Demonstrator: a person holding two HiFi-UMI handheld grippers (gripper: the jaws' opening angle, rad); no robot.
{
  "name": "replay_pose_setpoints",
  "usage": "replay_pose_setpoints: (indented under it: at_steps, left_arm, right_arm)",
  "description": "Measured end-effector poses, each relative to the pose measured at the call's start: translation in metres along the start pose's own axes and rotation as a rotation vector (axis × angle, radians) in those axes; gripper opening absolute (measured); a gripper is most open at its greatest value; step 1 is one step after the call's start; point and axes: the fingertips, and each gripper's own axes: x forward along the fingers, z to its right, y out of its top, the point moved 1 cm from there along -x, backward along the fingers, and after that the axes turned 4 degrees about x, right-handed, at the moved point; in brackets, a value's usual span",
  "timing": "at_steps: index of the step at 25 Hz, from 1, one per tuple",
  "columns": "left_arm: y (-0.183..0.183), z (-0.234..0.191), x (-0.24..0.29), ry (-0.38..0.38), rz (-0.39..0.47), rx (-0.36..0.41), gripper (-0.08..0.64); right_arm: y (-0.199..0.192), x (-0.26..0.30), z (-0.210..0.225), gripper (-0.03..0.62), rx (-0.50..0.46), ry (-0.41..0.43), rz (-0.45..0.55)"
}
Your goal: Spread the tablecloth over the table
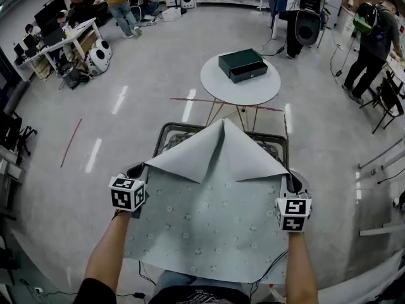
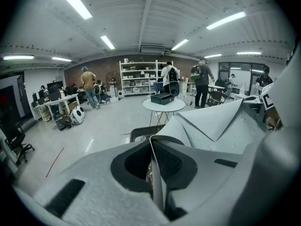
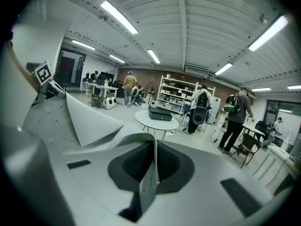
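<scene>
The pale grey-green tablecloth [image 1: 209, 214] with small flower prints hangs spread between my two grippers above the dark-rimmed table [image 1: 183, 127]. Its far part is folded back toward me in two plain triangular flaps [image 1: 209, 151]. My left gripper [image 1: 140, 173] is shut on the cloth's left edge, which shows as a thin fold [image 2: 156, 173] between its pads. At the right edge my right gripper [image 1: 292, 183] is shut on the cloth too, with a strip of it [image 3: 149, 175] pinched between the pads. Most of the tabletop is hidden under the cloth.
Beyond the table stands a round white table [image 1: 240, 84] with a dark green box [image 1: 242, 64] on it. A person [image 1: 370, 43] stands at the far right beside chairs. Desks and other people [image 1: 120, 5] are at the far left. Grey floor lies all around.
</scene>
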Motion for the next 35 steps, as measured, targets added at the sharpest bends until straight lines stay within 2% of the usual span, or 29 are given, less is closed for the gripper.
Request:
replay_pose_setpoints:
  at_steps: [7,15,23,29,35]
  left_arm:
    - [-0.030,-0.033,0.023,0.031,-0.043,-0.050,0.017]
    - [-0.073,-0.061,0.053,0.057,-0.092,-0.026,0.020]
    - [-0.110,-0.075,0.080,0.107,-0.133,0.030,0.037]
    - [-0.121,-0.080,0.090,0.120,-0.140,0.088,0.055]
    - [-0.131,-0.082,0.098,0.140,-0.159,0.130,0.081]
  right_arm:
    - [-0.019,0.023,0.009,0.012,-0.024,-0.038,-0.048]
    - [-0.042,0.036,0.015,0.014,-0.114,-0.123,-0.114]
    - [-0.066,0.048,0.017,0.017,-0.240,-0.221,-0.171]
    - [-0.094,0.055,0.010,0.012,-0.316,-0.245,-0.234]
    - [-0.119,0.062,0.006,0.017,-0.339,-0.270,-0.294]
